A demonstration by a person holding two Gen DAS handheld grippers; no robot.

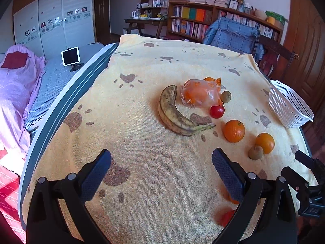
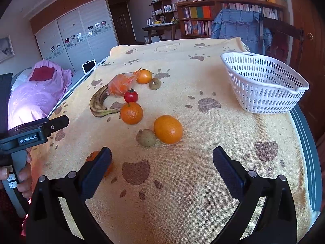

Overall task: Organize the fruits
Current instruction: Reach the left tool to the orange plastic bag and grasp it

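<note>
Facing the scattered fruit, the right gripper (image 2: 162,162) hangs above the towel (image 2: 182,193) with its jaws spread wide and nothing between them. An orange (image 2: 168,129) and a kiwi (image 2: 146,137), touching each other, lie just ahead of it and slightly left of its centre line. The basket (image 2: 264,85) stands well apart, ahead and to the right, and appears empty. By this layout the right side is the nearer to both pair and basket, so it looks the likelier to begin.

The left gripper (image 1: 161,166) is likewise wide apart, empty, touching nothing. A banana (image 1: 176,113) lies ahead of it, curved, its long axis running roughly away from the tool, stem tip pointing right. Beyond it sit a bagged orange (image 1: 200,94), a tomato (image 1: 217,111) and another orange (image 1: 234,130). A small orange fruit is partly hidden behind the right gripper's left finger (image 2: 97,168); its kind cannot be confirmed.
</note>
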